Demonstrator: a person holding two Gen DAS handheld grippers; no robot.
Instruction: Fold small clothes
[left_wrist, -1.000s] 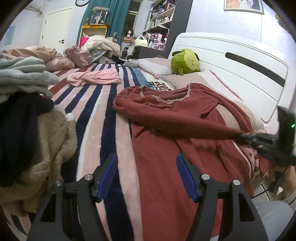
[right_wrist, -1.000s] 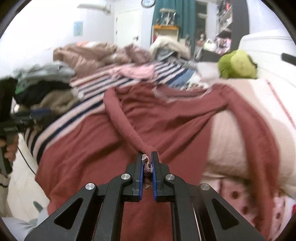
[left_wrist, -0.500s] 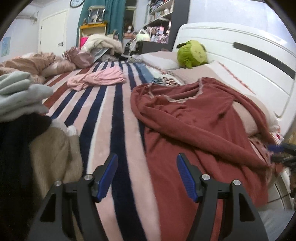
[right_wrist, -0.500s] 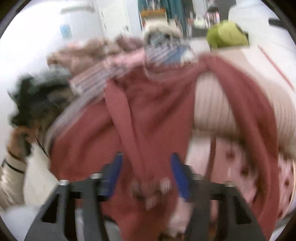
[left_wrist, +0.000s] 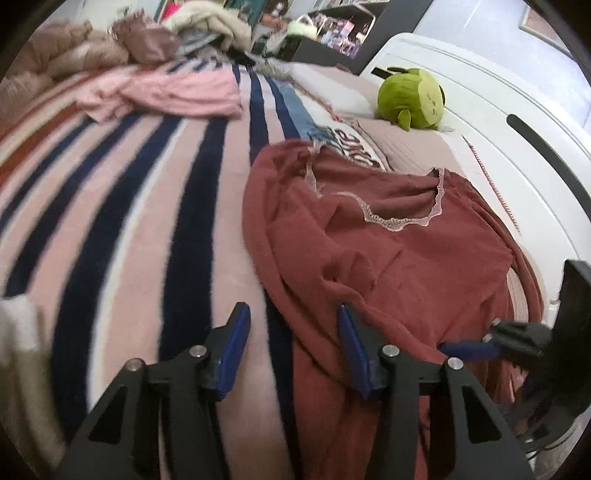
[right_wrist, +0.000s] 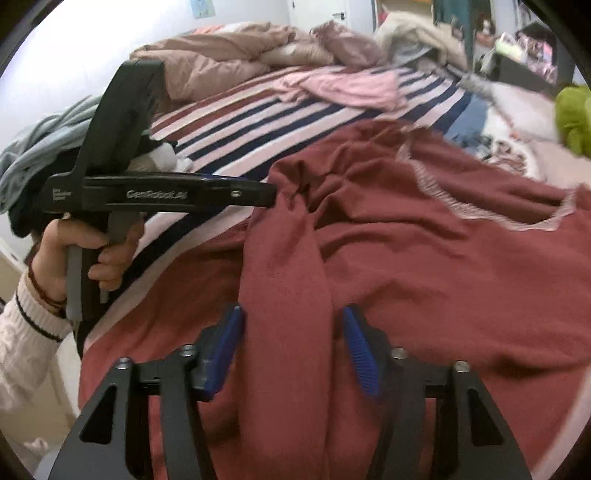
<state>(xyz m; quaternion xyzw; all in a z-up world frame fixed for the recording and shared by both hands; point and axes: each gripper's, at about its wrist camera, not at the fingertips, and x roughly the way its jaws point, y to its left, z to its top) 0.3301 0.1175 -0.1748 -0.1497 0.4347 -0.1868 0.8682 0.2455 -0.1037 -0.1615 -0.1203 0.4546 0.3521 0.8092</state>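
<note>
The red sweater (left_wrist: 388, 258) lies rumpled on the striped blanket (left_wrist: 129, 206), lace neckline toward the headboard. One sleeve (right_wrist: 284, 288) runs down between the spread fingers of the right gripper (right_wrist: 291, 347), which grips nothing. The left gripper (left_wrist: 291, 347) is also apart, its tips at the sweater's edge. A pink garment (left_wrist: 173, 92) lies farther up; a green plush (left_wrist: 410, 98) sits by the pillows.

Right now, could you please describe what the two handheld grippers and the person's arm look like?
Both the left gripper and right gripper are matte black with ribbed blue pads and silver screws. The left one carries white lettering. The left hand shows a white knit sleeve with black stripes and a red bracelet.
</note>
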